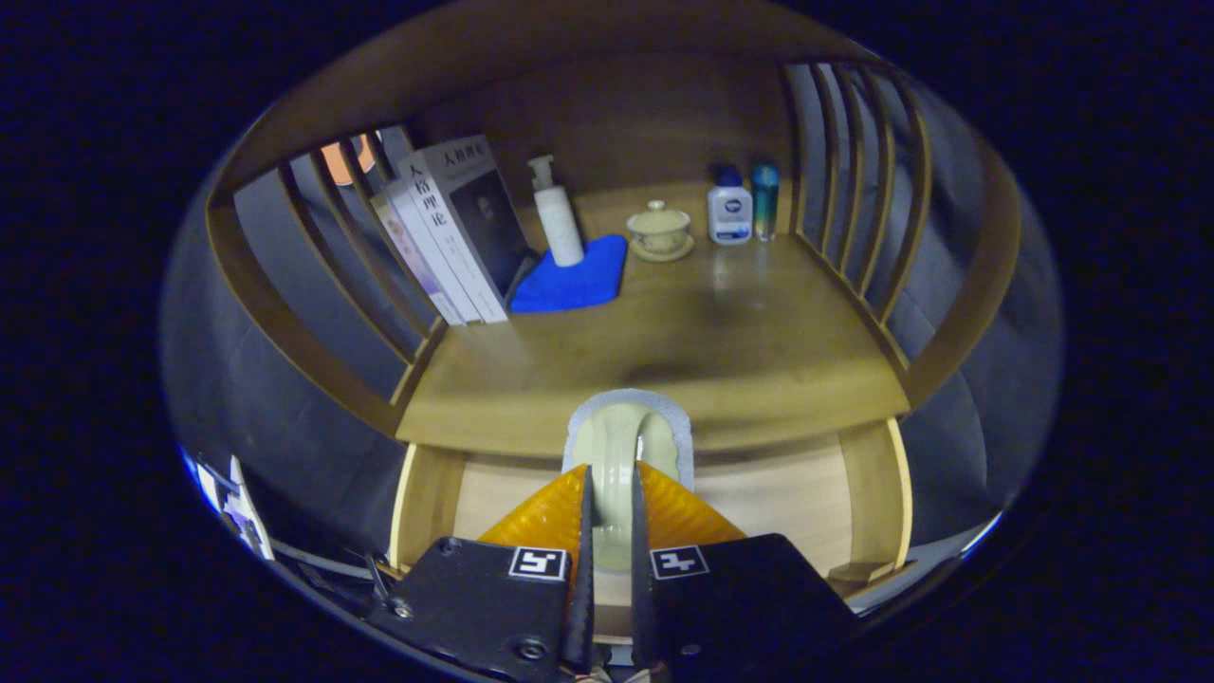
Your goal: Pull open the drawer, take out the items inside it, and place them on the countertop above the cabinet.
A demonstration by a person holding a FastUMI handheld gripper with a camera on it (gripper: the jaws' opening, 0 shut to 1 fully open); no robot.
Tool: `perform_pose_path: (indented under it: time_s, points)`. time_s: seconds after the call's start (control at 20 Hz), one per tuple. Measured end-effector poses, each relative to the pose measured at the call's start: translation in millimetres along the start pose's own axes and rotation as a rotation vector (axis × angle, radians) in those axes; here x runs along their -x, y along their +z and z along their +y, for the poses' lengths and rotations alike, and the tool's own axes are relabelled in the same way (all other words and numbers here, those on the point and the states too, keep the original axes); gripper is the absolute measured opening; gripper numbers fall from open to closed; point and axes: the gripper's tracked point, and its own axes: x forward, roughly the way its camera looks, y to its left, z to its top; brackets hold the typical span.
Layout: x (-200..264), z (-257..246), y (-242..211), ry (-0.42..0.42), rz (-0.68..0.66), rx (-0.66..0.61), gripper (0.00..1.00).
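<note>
Gripper [608, 503]: 2 orange fingers [545, 517] closed on a pale green, glossy item [621, 446], one pad pressing each side. The item is rounded with a pale grey rim around its far edge; exact type cannot be told from this angle. It sits between the fingers and projects just ahead of them.

Drawer [778, 493]: pulled open. Its light wood floor and 2 side walls show below the front edge of the countertop [721, 332]. What shows of the floor beside the fingers is bare; the part under the gripper is hidden, so whether more items remain inside cannot be told.

Held item position: over the open drawer, its far edge level with the countertop's front lip. It does not look to be resting on the countertop yet.

Countertop contents, well beyond the fingers: 3 books [450, 237] leaning against the left slatted rail, a blue cloth [569, 280] with a white pump bottle [558, 213] standing on it, a lidded cup on a saucer [658, 230], a white bottle with a blue cap [729, 211], and a teal bottle [764, 199] just beside it. The near middle of the countertop is free.

Progress, as judged: drawer open, done. 1 item lifted out and in transit. Left: carry it forward over the lip, set it down on the free near area, release, then check the drawer for more.
</note>
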Motion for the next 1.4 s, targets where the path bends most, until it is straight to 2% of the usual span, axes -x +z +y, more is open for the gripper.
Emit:
perform_pose_path:
  time_s: [0.5, 1.1, 1.2, 1.4]
  points:
    - [-55.3, -1.0, 61.9, -0.055, -0.071, 0.044, 0.19]
    - [-107.5, 0.0, 68.7, -0.059, -0.060, 0.029, 0.20]
    - [-109.2, -0.5, 67.8, -0.069, -0.051, 0.030, 0.22]
    - [-97.1, -0.2, 71.8, -0.078, -0.087, 0.045, 0.44]
